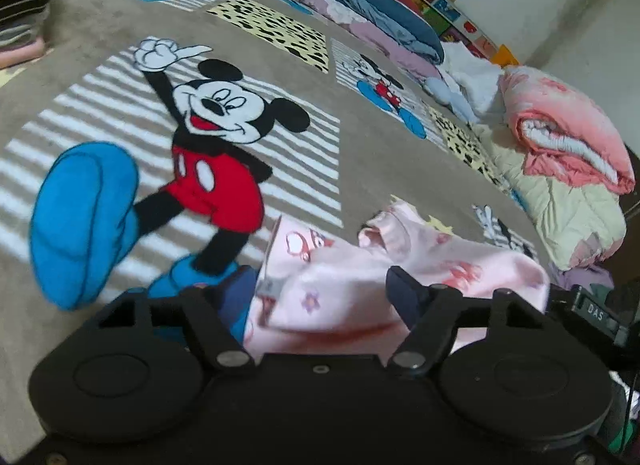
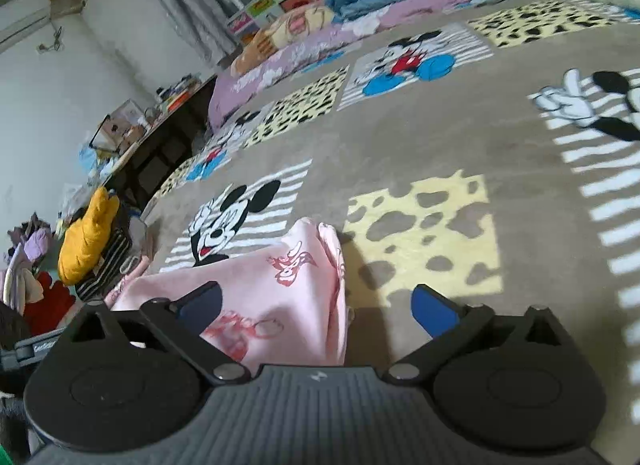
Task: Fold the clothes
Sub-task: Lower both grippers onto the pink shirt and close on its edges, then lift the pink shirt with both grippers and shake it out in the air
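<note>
1. Bedding covers the whole scene: a taupe blanket (image 1: 360, 153) printed with cartoon mouse panels, white stripes and yellow spotted squares lies spread over the bed
2. Along the far edge of the bed sits a row of rolled quilts, a blue one (image 1: 384, 13) among lilac and patterned ones, and a pink quilt (image 1: 560, 133) lies folded at the right in the left wrist view
3. At the left in the right wrist view, a yellow jacket (image 2: 86, 237) rests on a striped pile beside the bed, with a cluttered dark shelf (image 2: 160, 145) further back by the wall
4. A pale pink garment (image 1: 340, 289) with red and purple prints lies rumpled on the near part of the blanket
5. The left hand-held gripper (image 1: 320, 293) stands partly open with the pink cloth bunched between its blue pads; whether the pads press on the cloth I cannot tell
6. The right hand-held gripper (image 2: 320, 307) is spread wide, the garment's (image 2: 280, 285) edge lying between its fingers nearer the left pad (image 2: 200, 307), while the right pad (image 2: 434, 311) hangs clear over bare blanket
</note>
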The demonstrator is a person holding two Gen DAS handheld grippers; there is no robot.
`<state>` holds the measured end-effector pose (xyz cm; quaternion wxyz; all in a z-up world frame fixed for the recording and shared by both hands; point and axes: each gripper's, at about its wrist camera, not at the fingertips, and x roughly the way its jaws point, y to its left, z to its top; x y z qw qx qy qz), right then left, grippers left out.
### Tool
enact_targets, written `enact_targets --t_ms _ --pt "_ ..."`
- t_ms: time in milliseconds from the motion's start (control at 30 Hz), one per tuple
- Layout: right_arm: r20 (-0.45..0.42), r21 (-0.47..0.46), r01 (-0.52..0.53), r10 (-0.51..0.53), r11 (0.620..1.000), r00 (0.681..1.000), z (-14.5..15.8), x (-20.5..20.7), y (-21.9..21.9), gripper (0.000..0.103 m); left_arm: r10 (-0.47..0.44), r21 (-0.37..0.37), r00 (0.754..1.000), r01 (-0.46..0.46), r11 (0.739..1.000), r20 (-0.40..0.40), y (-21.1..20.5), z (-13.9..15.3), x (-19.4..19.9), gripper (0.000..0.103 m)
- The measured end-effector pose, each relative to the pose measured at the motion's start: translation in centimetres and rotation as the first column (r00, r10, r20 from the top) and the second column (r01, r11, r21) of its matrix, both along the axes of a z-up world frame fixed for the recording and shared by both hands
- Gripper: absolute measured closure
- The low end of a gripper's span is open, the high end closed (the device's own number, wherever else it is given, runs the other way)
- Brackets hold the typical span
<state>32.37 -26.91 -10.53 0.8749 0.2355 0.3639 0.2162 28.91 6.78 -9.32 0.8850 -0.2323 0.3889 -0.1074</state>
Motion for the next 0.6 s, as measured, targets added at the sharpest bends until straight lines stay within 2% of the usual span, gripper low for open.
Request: enact_targets --t_ms 67,133,167,200,367,600 --pt "-0.008 0.009 -0.029 0.029 1.0 1.0 -0.7 0.8 0.5 0.014 -0.016 -0.011 1.0 0.016 1.0 -0.017 0.0 -0.7 0.7 0.041" --pt "-0.012 0.014 -0.051 0.051 0.999 0.999 -1.3 1.1 0.9 0.022 -0.035 -0.039 0.999 0.034 0.999 -0.034 0.0 -1.4 1.0 0.058" --pt "-0.009 0.03 -0.063 0.063 0.998 0.998 -1.4 1.0 1.0 0.037 -0.045 -0.053 0.998 0.042 0.998 -0.043 0.0 -1.7 1.1 0.069" --pt "-0.005 0.051 -0.075 0.075 0.996 0.997 -1.6 0.8 1.2 0.051 -0.055 -0.055 0.998 0.053 0.997 -0.038 -0.1 -1.8 1.0 0.074" --pt "0.053 0.071 -0.117 0.113 0.991 0.992 -1.2 -1.1 1.5 0.063 -0.117 -0.05 0.993 0.117 0.992 0.0 -0.9 -1.4 -0.7 0.093" --pt "0.091 0.113 -0.128 0.119 0.985 0.989 -0.4 -4.9 1.0 0.064 -0.205 -0.022 0.976 0.207 0.978 0.072 -2.5 0.4 -3.9 0.096"
